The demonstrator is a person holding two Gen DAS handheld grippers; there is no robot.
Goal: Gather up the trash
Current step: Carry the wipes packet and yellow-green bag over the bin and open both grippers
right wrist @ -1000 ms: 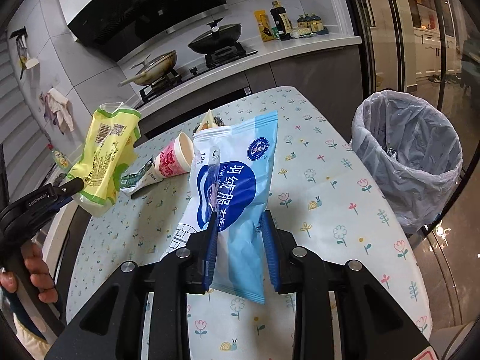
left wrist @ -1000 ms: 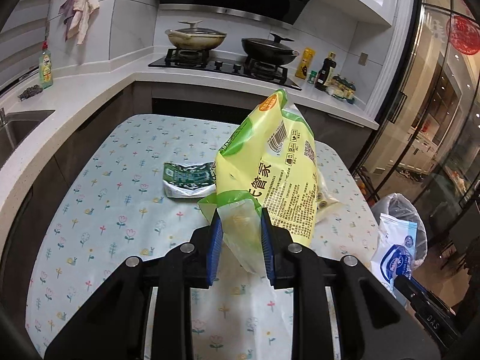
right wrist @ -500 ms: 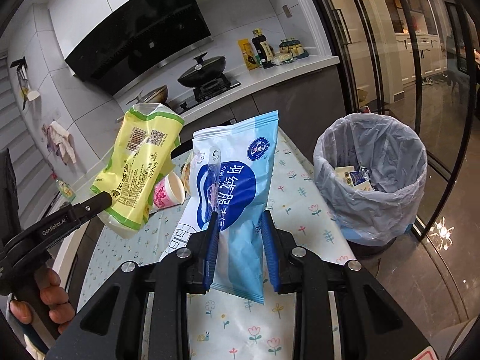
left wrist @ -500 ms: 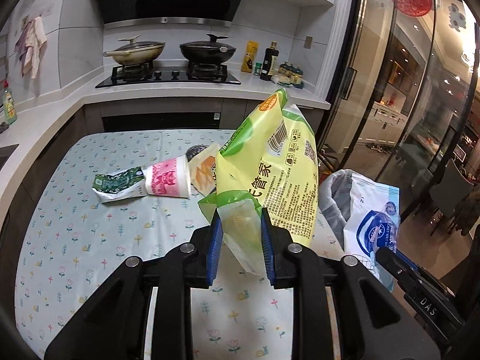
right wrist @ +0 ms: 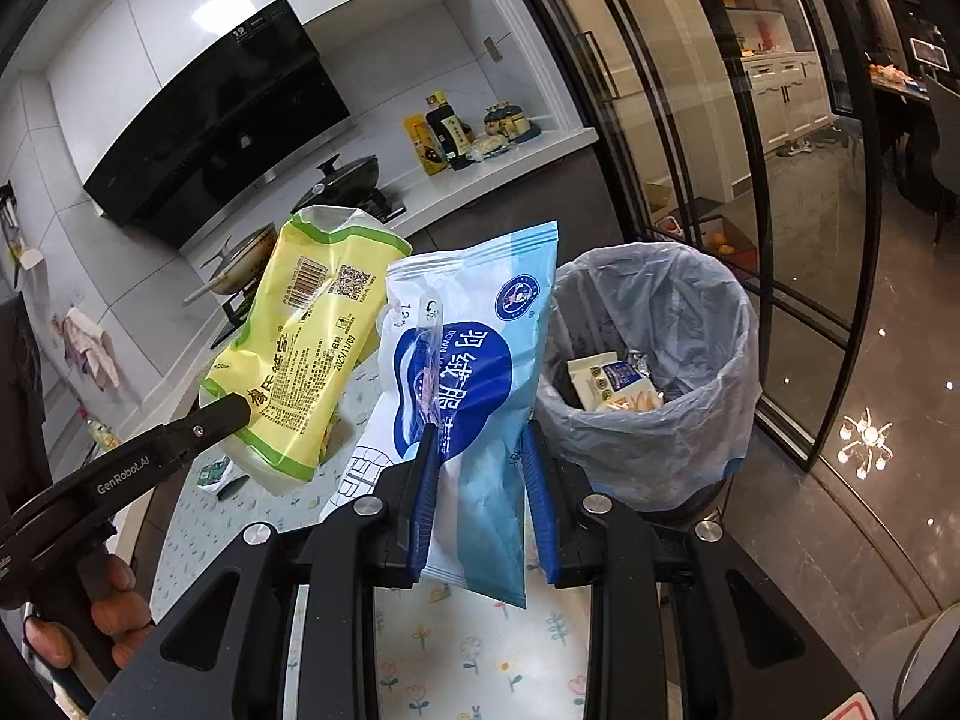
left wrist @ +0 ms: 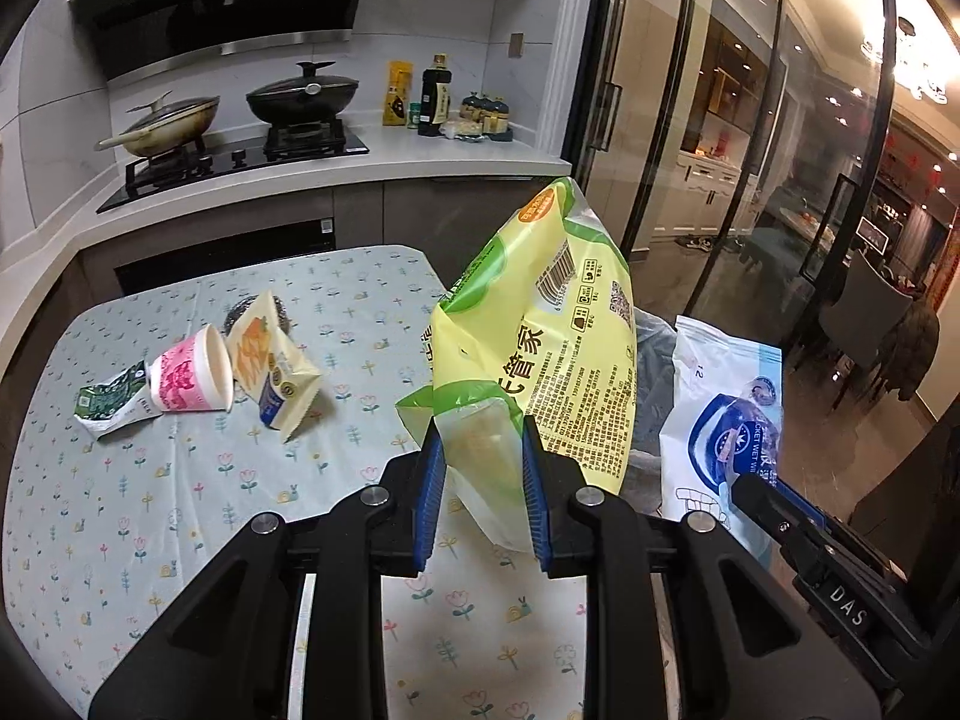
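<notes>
Yellow-green food bag (left wrist: pixel 540 354) clamped in left gripper (left wrist: pixel 480 492) fingers; blue wet-wipes pack (right wrist: pixel 474 396) clamped in right gripper (right wrist: pixel 480 498), beside lined trash bin (right wrist: pixel 708 396).

white tiled wall (left wrist: pixel 456 36), black range hood (right wrist: pixel 222 132), glass doors (left wrist: pixel 750 150)

**Hidden and cut-off parts**

Most of the bin (left wrist: pixel 654 360) is covered in the left wrist view by the yellow bag (left wrist: pixel 540 354) and the blue wipes pack (left wrist: pixel 726 420). The table (right wrist: pixel 480 660) is largely masked in the right wrist view. The bottle labels (left wrist: pixel 435 99) are too small to be read.
</notes>
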